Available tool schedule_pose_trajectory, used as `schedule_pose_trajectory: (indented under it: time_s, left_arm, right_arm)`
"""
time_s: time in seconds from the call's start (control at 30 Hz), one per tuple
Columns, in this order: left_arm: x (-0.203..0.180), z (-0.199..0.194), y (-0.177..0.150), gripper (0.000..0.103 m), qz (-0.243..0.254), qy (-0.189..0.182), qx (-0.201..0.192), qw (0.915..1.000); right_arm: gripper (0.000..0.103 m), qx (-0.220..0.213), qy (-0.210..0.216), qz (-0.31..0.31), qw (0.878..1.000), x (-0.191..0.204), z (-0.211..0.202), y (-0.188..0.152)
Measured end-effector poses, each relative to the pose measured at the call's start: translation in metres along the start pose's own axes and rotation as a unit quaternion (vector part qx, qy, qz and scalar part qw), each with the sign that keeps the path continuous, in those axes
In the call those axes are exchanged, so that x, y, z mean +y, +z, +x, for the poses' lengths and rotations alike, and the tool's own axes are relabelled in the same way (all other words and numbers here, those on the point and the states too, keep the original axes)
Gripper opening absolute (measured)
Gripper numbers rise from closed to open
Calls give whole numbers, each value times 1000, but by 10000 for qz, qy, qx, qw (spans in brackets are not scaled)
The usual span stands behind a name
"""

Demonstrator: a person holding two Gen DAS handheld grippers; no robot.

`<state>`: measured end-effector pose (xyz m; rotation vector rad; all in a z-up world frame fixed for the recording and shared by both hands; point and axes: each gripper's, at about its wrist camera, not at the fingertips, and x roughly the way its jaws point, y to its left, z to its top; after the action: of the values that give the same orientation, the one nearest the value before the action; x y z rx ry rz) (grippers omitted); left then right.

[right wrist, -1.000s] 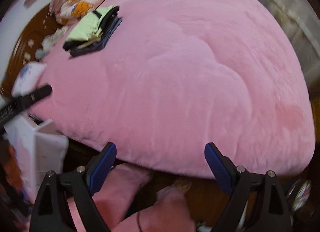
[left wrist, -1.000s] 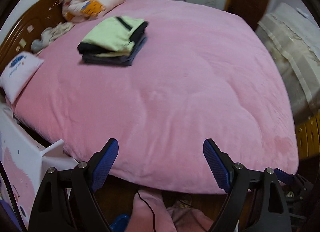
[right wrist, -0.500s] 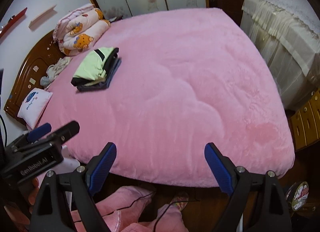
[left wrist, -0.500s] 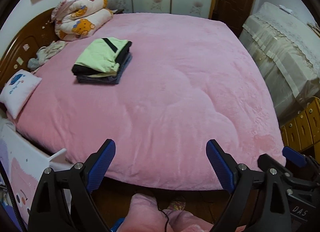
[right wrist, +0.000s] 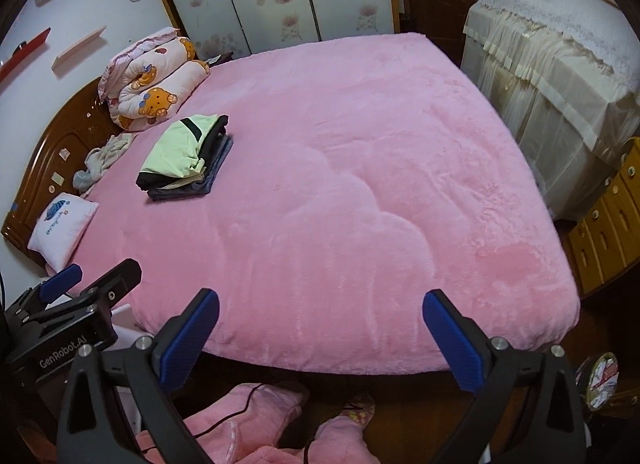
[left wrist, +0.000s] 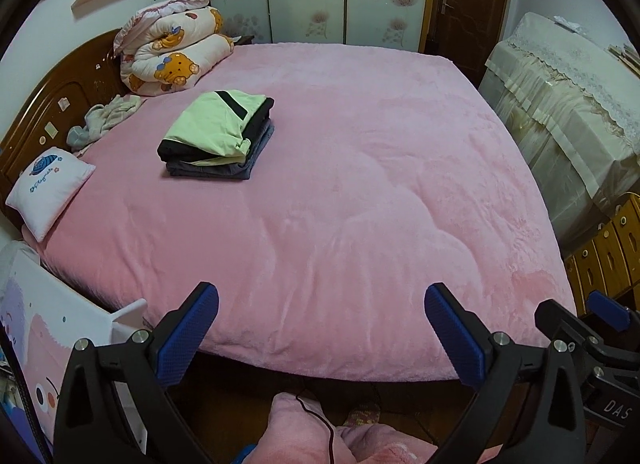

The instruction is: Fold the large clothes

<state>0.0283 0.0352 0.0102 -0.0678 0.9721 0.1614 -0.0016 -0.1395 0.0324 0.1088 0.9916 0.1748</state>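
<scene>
A folded stack of clothes [left wrist: 218,136] [right wrist: 184,156], light green on top of black and dark grey pieces, lies on the far left of the pink bed cover [left wrist: 360,192] [right wrist: 360,184]. My left gripper [left wrist: 320,296] hangs above the bed's near edge, far from the stack. Its jaws are opening wide and nothing is between them. My right gripper [right wrist: 320,300] hovers beside it over the same edge, its jaws also opening and empty. Each gripper shows at the side of the other's view: the right gripper [left wrist: 600,328] and the left gripper [right wrist: 72,304].
A rolled bear-print quilt [left wrist: 172,52], a crumpled grey cloth [left wrist: 104,120] and a small white pillow [left wrist: 48,184] lie by the wooden headboard [left wrist: 52,104]. A cloth-covered cabinet [left wrist: 568,104] and wooden drawers [left wrist: 604,252] stand right of the bed. A person's pink-clad legs [right wrist: 256,416] and a cable are below.
Both grippers have risen and tilted up from the bed's near edge, so the whole bed and far wall show now. Their jaws stand slightly wider. Each gripper has come into the other's view.
</scene>
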Motion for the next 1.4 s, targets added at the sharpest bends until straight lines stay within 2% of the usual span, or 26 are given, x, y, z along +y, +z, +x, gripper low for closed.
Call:
schedule_pose_trajectory:
  time_s: [0.43, 1.4]
  left_arm:
    - [-12, -4, -2, 102, 296, -106, -51, 9995]
    - [-6, 7, 0, 102, 298, -202, 117, 9993]
  right_arm:
    - [103, -60, -89, -175, 9998, 3, -5, -1]
    - [103, 29, -134, -102, 9999, 0, 2, 1]
